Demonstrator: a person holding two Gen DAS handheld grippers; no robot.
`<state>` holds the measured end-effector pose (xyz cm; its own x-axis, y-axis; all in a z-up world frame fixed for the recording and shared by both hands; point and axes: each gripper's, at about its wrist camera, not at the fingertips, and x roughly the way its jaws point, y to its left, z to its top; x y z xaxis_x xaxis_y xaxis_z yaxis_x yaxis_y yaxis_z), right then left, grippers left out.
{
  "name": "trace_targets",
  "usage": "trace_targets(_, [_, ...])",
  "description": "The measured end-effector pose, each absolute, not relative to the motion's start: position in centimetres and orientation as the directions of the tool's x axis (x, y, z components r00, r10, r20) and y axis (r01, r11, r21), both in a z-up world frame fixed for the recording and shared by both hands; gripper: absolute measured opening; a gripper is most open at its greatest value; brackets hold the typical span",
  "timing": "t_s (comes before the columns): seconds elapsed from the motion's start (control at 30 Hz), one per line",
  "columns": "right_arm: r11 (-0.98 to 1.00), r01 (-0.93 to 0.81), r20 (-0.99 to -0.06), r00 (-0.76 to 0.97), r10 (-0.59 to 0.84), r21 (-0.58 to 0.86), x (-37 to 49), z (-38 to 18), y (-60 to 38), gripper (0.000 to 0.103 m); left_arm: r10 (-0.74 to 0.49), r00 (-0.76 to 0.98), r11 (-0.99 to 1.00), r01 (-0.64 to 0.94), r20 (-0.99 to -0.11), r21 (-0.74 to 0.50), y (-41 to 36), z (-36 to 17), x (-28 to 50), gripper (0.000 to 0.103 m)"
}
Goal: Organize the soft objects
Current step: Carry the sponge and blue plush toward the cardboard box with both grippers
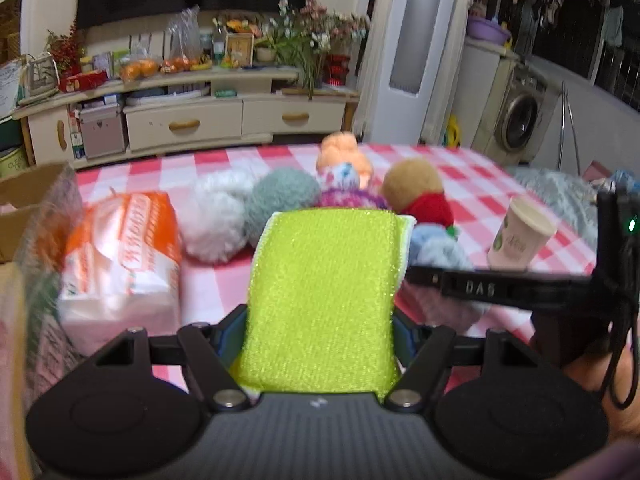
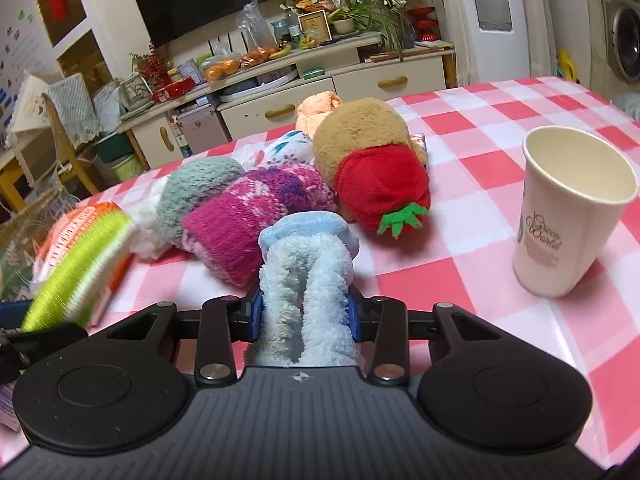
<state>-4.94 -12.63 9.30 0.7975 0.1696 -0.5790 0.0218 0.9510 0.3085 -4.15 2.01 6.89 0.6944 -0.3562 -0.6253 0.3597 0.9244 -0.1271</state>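
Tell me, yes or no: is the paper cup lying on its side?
No, in the right wrist view the paper cup stands upright on the checked tablecloth, its open mouth facing up.

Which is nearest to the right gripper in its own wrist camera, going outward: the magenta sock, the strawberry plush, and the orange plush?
From the right gripper:
1. Magenta sock, just ahead, slightly left.
2. Strawberry plush, farther ahead, slightly right.
3. Orange plush, at the back of the pile, farthest.
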Motion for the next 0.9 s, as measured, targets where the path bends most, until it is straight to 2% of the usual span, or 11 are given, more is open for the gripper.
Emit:
trace_targets(0.17, [0.953,0.010,-0.558,0.812,0.169,0.303,-5.9,11.3,-11.4,0.047,-0.368,0.747,0.927,0.340,-0.554,-0.156,4.4,9.5,-5.0,0.071])
trace_targets(0.37, [0.951,-0.060,-0.484,0.850,0.208,0.303,-6.5,15.5,-9.0,0.047,-0.329,0.807,0.944,0.275,-0.490,-0.182,8.1,11.8,-5.2,0.071])
trace_targets(0.67, [0.900,-0.268,-0.406,0.821,0.400,0.344,-4.6,19.7,-1.5,0.047,-0.150,0.884,0.979,0.069,-0.443,-0.193,15.6,13.8,-4.3,0.072])
trace_targets(0.9, [0.833,-0.408,-0.393,0.743,0.541,0.375,-1.6,20.9,5.2,0.047,-0.017,0.892,0.970,-0.095,-0.451,-0.225,20.5,14.1,-2.2,0.072])
